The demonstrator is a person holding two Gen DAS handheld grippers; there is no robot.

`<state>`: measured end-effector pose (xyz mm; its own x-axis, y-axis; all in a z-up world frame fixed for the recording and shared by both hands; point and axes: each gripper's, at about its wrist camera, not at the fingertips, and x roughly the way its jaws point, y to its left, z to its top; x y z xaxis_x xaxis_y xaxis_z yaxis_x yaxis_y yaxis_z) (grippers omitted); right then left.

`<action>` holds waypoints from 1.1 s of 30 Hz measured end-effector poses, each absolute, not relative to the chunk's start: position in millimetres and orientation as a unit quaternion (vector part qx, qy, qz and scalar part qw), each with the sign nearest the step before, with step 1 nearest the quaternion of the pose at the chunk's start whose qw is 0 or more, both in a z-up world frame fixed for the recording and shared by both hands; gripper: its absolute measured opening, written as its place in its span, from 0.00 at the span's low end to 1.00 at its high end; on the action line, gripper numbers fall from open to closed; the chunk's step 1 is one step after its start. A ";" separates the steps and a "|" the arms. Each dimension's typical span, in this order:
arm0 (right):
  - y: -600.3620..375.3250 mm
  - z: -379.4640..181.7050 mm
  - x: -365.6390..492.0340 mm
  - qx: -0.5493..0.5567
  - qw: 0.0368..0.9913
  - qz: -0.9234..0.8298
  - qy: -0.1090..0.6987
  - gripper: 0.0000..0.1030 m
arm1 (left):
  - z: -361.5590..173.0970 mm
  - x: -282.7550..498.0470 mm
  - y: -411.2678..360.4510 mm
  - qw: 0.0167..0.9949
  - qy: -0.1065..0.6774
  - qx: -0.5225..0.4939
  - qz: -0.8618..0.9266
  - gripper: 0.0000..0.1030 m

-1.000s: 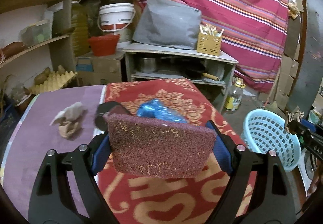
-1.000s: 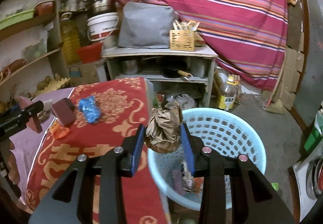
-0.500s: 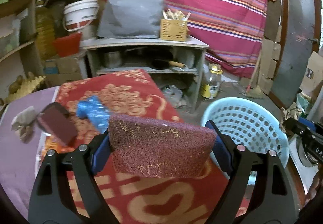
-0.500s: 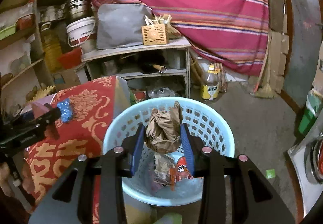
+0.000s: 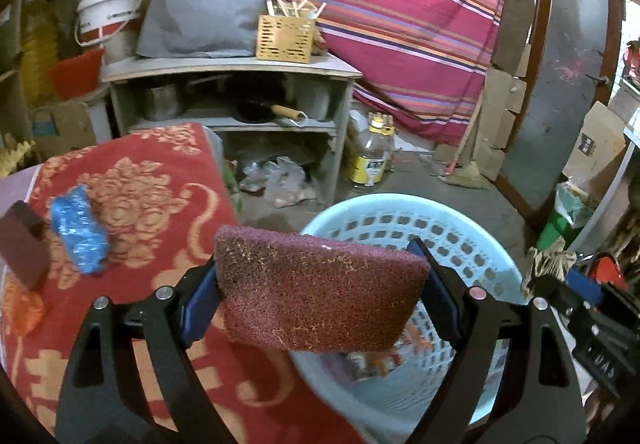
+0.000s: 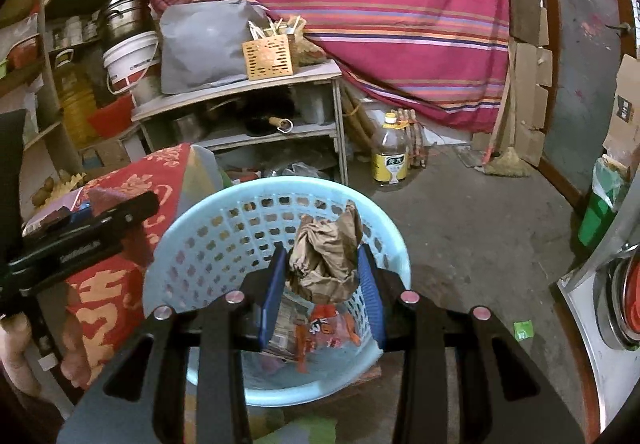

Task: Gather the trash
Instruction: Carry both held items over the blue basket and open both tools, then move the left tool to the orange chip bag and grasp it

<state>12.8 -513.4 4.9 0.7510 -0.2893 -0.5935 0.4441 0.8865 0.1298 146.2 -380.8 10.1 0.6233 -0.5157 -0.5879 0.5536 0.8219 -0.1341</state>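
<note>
My left gripper (image 5: pixel 316 292) is shut on a maroon scouring pad (image 5: pixel 320 286) and holds it over the near left rim of the light blue basket (image 5: pixel 472 244). My right gripper (image 6: pixel 322 276) is shut on a crumpled brown paper ball (image 6: pixel 326 258) and holds it above the inside of the basket (image 6: pixel 192 240), which has wrappers at its bottom. On the red patterned tablecloth (image 5: pixel 140 179) lie a crumpled blue wrapper (image 5: pixel 78 230), a dark red block (image 5: pixel 22 244) and an orange scrap (image 5: pixel 20 310).
A grey shelf unit (image 5: pixel 224 71) with a yellow utensil box (image 5: pixel 286 37) stands behind the table. An oil bottle (image 6: pixel 392 159) stands on the floor by the striped cloth (image 6: pixel 360 3). A green bin (image 6: pixel 600 203) is at the right.
Both grippers have swung right, away from the table and toward the basket. The scouring pad is now at the basket's rim and the paper ball is over its inside.
</note>
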 end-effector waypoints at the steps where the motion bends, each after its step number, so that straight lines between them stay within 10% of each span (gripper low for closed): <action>1: -515.5 4.4 11.7 0.134 0.926 -0.199 0.292 0.36 | 9.7 146.0 -384.8 0.900 0.317 0.030 -0.299 0.81; 22: -505.1 5.7 31.6 0.127 0.934 -0.177 0.284 0.39 | 19.7 143.2 -351.0 0.914 0.307 0.038 -0.261 0.94; 25: -493.7 9.1 38.2 0.108 0.935 -0.188 0.280 0.75 | 22.7 144.4 -330.2 0.919 0.306 0.038 -0.244 0.94; 33: -465.2 24.8 44.3 0.100 0.940 -0.189 0.266 0.85 | 32.7 143.8 -266.5 0.933 0.296 0.042 -0.201 0.94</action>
